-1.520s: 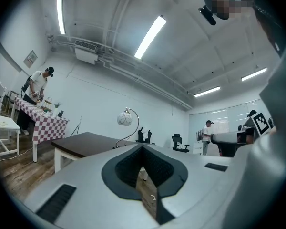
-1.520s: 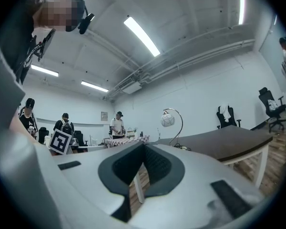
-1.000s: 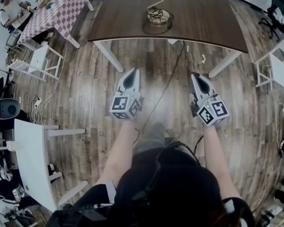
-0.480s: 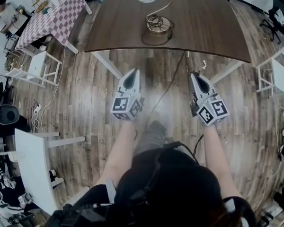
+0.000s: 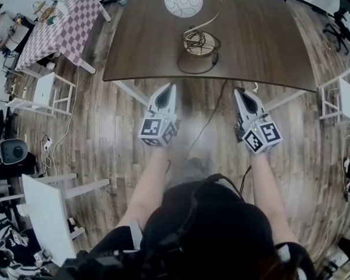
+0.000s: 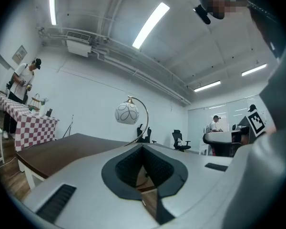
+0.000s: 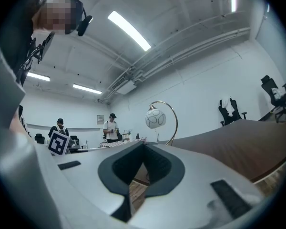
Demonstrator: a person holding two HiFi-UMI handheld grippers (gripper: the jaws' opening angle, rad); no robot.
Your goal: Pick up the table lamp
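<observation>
The table lamp has a white patterned globe [image 5: 184, 0], a gold curved arm and a coiled gold base [image 5: 199, 41]. It stands on the dark brown table [image 5: 268, 39] ahead of me. My left gripper [image 5: 170, 88] and right gripper [image 5: 239, 91] are level and side by side over the wood floor, just short of the table's near edge. Both are shut with nothing in them. In the left gripper view the globe [image 6: 127, 113] hangs above the shut tips of the left gripper [image 6: 143, 147]. In the right gripper view the globe [image 7: 155, 119] shows over the right gripper [image 7: 144, 145].
A black cable [image 5: 207, 121] runs across the floor from under the table. A checkered table [image 5: 61, 25] and white side tables [image 5: 44, 80] stand at the left. Another white table [image 5: 44, 212] is at the lower left. A white stand [image 5: 344, 95] and an office chair [image 5: 341, 10] are at the right.
Both grippers have moved forward towards the table, which now fills more of the head view. The lamp's globe has come fully into sight. Jaws stay shut.
</observation>
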